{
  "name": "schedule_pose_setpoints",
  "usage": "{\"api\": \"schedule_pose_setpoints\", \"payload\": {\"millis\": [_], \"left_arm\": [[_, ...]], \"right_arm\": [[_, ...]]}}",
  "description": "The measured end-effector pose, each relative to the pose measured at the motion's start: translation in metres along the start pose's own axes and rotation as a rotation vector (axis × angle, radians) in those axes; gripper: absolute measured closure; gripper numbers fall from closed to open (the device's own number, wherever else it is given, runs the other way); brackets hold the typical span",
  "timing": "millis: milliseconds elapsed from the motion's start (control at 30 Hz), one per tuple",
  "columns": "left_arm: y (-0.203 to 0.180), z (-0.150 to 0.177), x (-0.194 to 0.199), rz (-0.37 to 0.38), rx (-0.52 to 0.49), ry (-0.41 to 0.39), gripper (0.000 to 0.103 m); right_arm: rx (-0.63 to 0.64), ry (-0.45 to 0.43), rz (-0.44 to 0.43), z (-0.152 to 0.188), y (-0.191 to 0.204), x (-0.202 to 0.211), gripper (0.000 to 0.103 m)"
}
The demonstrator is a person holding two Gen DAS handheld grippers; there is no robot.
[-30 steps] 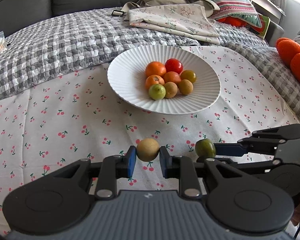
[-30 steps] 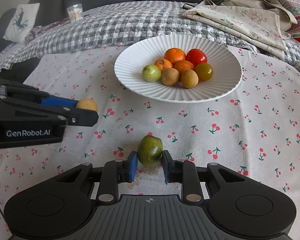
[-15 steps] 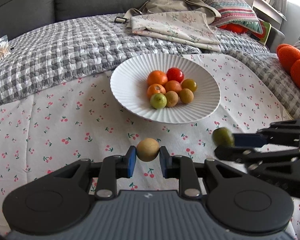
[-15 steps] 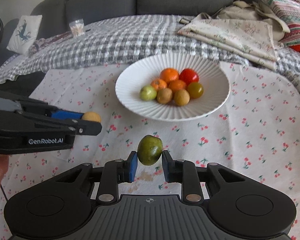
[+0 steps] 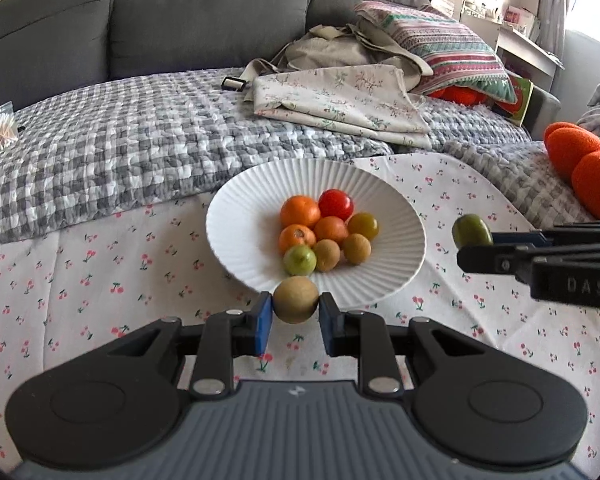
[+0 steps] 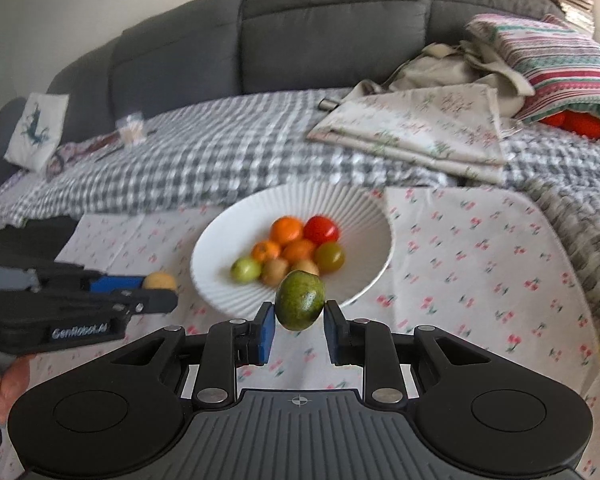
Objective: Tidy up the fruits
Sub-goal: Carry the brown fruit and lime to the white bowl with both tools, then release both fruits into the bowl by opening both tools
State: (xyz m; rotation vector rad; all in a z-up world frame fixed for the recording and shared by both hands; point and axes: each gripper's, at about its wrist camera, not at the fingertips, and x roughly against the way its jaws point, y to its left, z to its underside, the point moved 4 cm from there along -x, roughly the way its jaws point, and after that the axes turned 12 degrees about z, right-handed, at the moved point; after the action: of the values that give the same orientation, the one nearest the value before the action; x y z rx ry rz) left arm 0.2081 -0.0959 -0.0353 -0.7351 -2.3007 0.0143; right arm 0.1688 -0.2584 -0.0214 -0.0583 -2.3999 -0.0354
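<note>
Left gripper (image 5: 296, 322) clamps a round tan-brown fruit (image 5: 296, 299); right gripper (image 6: 299, 330) clamps an oval green fruit (image 6: 300, 305). Both hang at six o'clock of the ribbed white plate (image 5: 236, 216). Light, smooth, probably bruisable: grip across the middle.

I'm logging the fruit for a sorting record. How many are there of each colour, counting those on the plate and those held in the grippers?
Orange: 3
Red: 1
Tan-brown: 3, one in the left gripper
Light green: 1
Olive-yellow: 1
Dark green: 1, in the right gripper
Total: 10
</note>
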Motion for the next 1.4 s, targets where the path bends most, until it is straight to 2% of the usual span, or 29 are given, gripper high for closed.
{"api": "schedule_pose_setpoints", "payload": {"millis": [567,1167,1300,1400], "left_arm": [[-0.023,-0.011,-0.057,-0.008,-0.122,0.013,0.08],[-0.023,-0.012,-0.07,-0.011,-0.15,0.02,0.079],[-0.024,-0.012,-0.069,-0.009,-0.147,0.012,0.07],[-0.025,-0.014,-0.064,-0.01,-0.142,0.002,0.065]], "right_arm": [[-0.011,0.019,0.027,-0.01,-0.007,-0.053,0.078],[0.03,0.025,0.049,-0.004,0.001,-0.072,0.078],[0.024,0.012,0.045,-0.007,0.001,-0.069,0.07],[0.006,0.008,0.032,-0.009,0.0,-0.064,0.069]]}}
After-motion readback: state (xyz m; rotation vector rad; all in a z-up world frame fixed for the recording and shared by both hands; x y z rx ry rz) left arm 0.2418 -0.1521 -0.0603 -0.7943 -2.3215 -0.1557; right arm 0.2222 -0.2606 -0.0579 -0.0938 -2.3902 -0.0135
